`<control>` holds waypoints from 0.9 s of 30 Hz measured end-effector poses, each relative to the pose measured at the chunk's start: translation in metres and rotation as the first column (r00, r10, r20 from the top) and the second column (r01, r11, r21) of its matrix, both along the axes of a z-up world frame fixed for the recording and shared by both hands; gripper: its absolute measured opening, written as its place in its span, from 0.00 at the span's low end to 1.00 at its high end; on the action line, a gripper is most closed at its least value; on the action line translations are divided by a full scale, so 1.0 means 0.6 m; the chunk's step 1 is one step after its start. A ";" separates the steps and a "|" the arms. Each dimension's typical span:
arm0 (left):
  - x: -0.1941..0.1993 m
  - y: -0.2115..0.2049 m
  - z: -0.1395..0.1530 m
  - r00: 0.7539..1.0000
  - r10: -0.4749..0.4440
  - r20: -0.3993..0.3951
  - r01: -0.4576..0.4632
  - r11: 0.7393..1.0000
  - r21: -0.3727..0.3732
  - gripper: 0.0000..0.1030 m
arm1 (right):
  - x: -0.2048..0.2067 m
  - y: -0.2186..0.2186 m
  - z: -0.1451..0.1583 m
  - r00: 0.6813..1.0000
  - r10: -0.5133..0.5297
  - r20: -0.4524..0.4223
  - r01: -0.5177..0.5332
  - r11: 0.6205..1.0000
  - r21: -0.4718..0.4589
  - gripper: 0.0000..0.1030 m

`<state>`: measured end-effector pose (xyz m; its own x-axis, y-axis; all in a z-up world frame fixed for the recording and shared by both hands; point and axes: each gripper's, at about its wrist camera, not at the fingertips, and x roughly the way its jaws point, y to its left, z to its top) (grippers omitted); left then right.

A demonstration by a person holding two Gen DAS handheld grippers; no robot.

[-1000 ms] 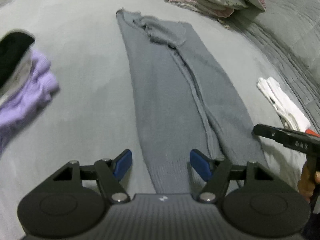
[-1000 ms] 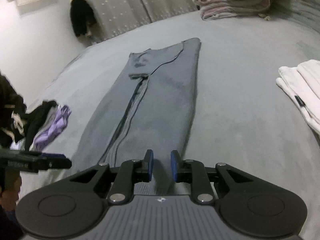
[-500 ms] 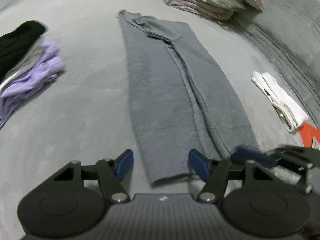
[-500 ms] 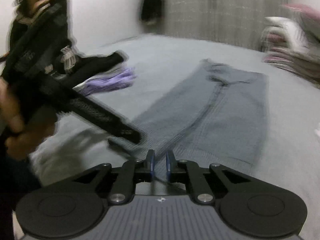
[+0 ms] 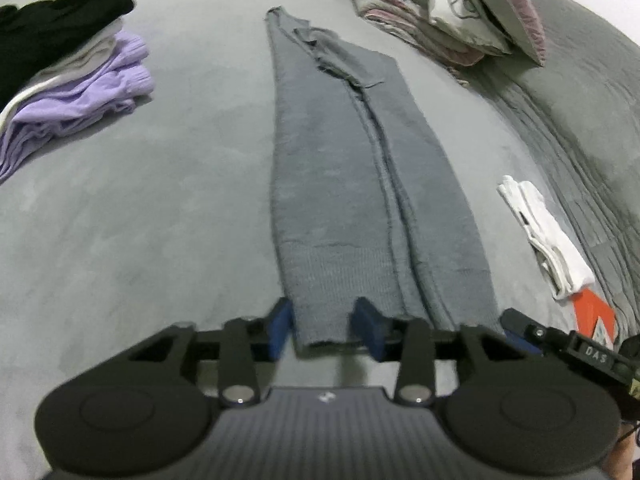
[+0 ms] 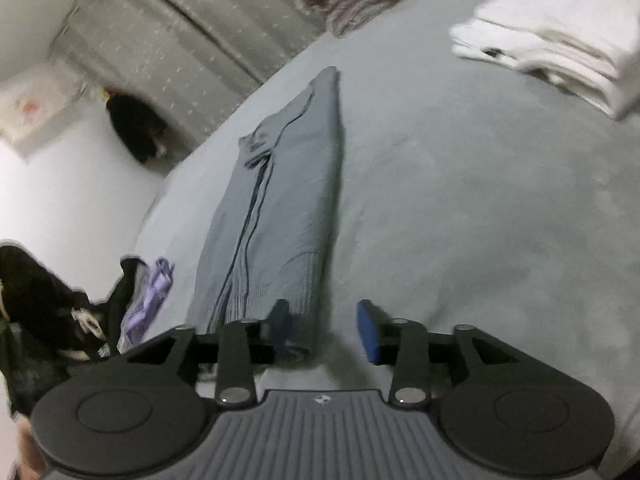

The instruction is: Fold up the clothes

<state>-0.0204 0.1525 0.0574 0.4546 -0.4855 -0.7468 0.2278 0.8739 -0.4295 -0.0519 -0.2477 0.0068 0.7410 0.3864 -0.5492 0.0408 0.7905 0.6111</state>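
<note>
A grey knit sweater, folded into a long narrow strip, lies flat on the grey bed and runs away from me. My left gripper is open, and its blue pads straddle the near hem's left corner. My right gripper is also open at the hem's right corner of the sweater; the cloth edge sits by its left pad. In the left wrist view the right gripper shows low at the right, beside the hem.
A pile of purple and black clothes lies at the left. A folded white garment and an orange item lie right of the sweater. Stacked bedding sits at the far end. A quilted cover rises on the right.
Both grippers have come down to the sweater's near hem. The right gripper swung back from the left and opened wide. The left gripper's pads have narrowed somewhat around the corner.
</note>
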 end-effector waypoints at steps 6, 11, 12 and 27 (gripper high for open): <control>0.008 -0.012 -0.003 0.999 0.008 0.031 -0.008 1.000 0.013 0.45 | -0.009 0.008 -0.011 0.999 0.018 0.028 -0.017 1.000 -0.019 0.57; 0.014 -0.024 -0.011 0.998 0.017 0.054 -0.015 0.999 -0.031 0.33 | -0.012 0.019 -0.016 0.999 0.014 0.036 -0.013 0.999 -0.051 0.28; 0.016 -0.027 -0.014 0.998 0.018 0.057 -0.017 1.000 -0.022 0.26 | -0.011 0.021 -0.017 0.999 0.012 0.036 -0.010 0.998 -0.055 0.23; -0.058 -0.015 0.044 0.994 0.019 0.110 -0.021 1.000 0.017 0.08 | -0.116 0.015 0.013 0.999 0.010 0.040 -0.006 0.995 -0.104 0.09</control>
